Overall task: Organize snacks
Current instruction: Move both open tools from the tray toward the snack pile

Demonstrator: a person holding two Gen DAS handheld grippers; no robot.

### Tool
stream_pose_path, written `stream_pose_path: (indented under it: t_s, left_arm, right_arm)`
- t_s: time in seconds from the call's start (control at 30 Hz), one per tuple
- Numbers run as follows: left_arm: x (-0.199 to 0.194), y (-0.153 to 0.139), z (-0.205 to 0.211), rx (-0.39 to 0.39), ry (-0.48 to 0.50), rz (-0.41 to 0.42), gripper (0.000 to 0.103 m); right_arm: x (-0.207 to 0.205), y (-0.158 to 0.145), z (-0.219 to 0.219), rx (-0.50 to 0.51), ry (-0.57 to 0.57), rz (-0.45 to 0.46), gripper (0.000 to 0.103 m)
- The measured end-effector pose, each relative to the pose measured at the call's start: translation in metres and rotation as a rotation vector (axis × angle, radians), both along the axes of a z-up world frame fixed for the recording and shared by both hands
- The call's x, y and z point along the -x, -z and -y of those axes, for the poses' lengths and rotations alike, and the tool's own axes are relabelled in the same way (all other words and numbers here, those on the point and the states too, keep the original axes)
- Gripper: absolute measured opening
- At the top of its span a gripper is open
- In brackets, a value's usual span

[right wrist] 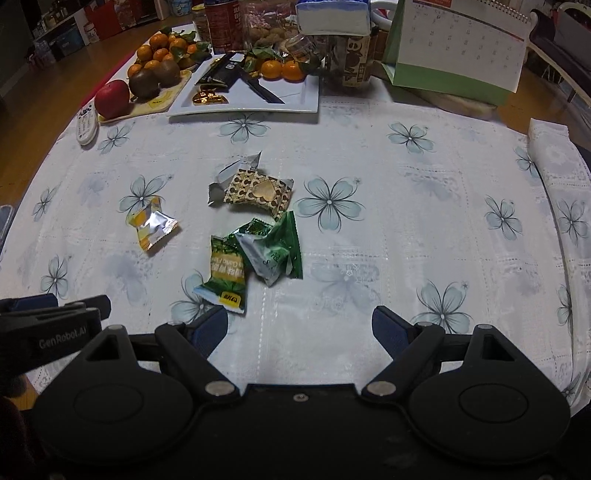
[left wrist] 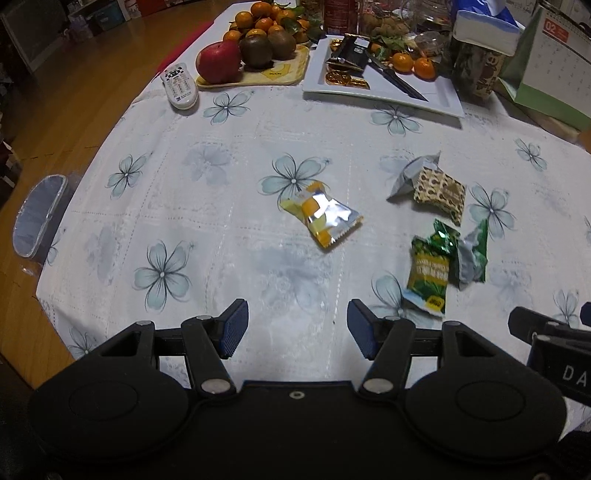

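I am working in a home living or dining room. The bench [right wrist: 369,258] carries a white cloth printed with pale blue flowers. At its far edge stand a tray of oranges, kiwis and an apple [left wrist: 258,59], a white platter [left wrist: 436,96] with sweets and a knife, a TV remote control [left wrist: 179,86], a tissue box [left wrist: 484,26] and a desk calendar [right wrist: 461,48]. Wrapped snacks [right wrist: 255,229] lie loose on the cloth. The floor [left wrist: 74,92] is wood, with storage shelves behind.
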State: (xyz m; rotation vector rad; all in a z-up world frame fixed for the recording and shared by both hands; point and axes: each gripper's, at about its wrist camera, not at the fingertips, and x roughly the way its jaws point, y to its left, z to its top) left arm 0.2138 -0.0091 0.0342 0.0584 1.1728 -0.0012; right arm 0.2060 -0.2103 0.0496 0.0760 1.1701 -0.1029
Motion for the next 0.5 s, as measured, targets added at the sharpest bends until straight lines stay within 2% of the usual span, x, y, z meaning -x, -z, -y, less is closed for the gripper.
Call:
stream_pose_path:
  t_s: [0.2, 0.3, 0.43, 0.5]
  left_arm:
    - [-0.048, 0.006, -0.005, 0.052, -0.039, -0.028, 0.064]
    - [-0.068, 0.013, -0.004, 0.064, -0.055, -0.035, 0.064]
    - [-0.091, 0.026, -0.003, 0.076, -0.077, -0.049, 0.064]
    - [-0.102, 0.034, -0.003, 0.084, -0.096, -0.067, 0.064]
  right_arm:
    - [-0.046, 0.009, 0.009, -0.049, 0.057, -0.067, 0.089]
    - [-0.064, 0.017, 0.016, -0.078, 0.083, -0.099, 0.079]
    - [-0.076, 0.033, 0.030, -0.092, 0.149, -0.138, 0.077]
    - [-0.078, 0.040, 0.033, -0.079, 0.162, -0.151, 0.072]
